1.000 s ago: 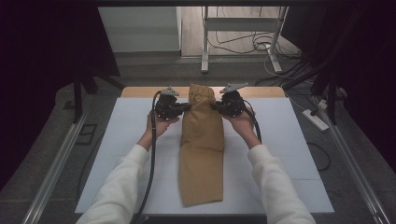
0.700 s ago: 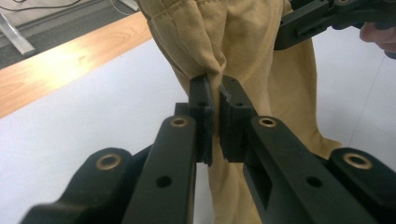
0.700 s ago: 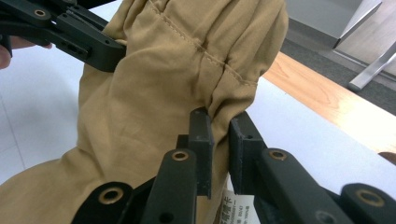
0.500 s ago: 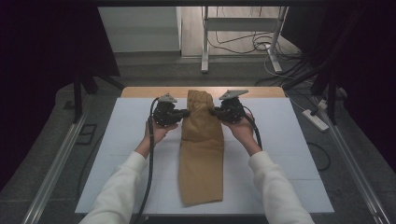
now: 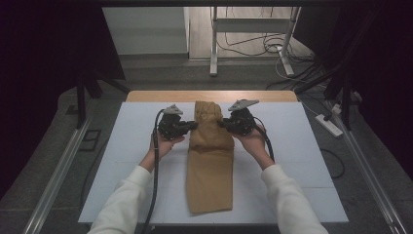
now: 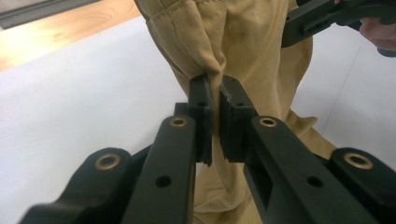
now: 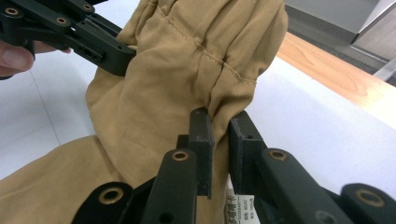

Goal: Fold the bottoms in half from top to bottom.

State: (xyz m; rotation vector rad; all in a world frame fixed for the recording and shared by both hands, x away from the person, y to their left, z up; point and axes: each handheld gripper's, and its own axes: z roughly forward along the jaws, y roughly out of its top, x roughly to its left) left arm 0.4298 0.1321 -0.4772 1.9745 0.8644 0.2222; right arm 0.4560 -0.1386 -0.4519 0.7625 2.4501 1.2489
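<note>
My left gripper (image 5: 193, 126) and right gripper (image 5: 223, 124) each pinch the far end of the folded tan cotton trousers (image 5: 209, 165) (centre frame), lifting it off the white table (image 5: 302, 161).

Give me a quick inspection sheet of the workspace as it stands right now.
Surface: white table top with a wooden strip along the far edge.
Job's things: tan trousers lying lengthwise, waist end lifted and bunched.
Clutter: nothing seen on the table.
Grippers: left gripper and right gripper each shut on a side of the waistband.
Cables: one black cable trails from the left gripper; loose wires on the floor beyond.
Surroundings: power strip on the floor at right, metal stand behind, dark curtains on both sides.
</note>
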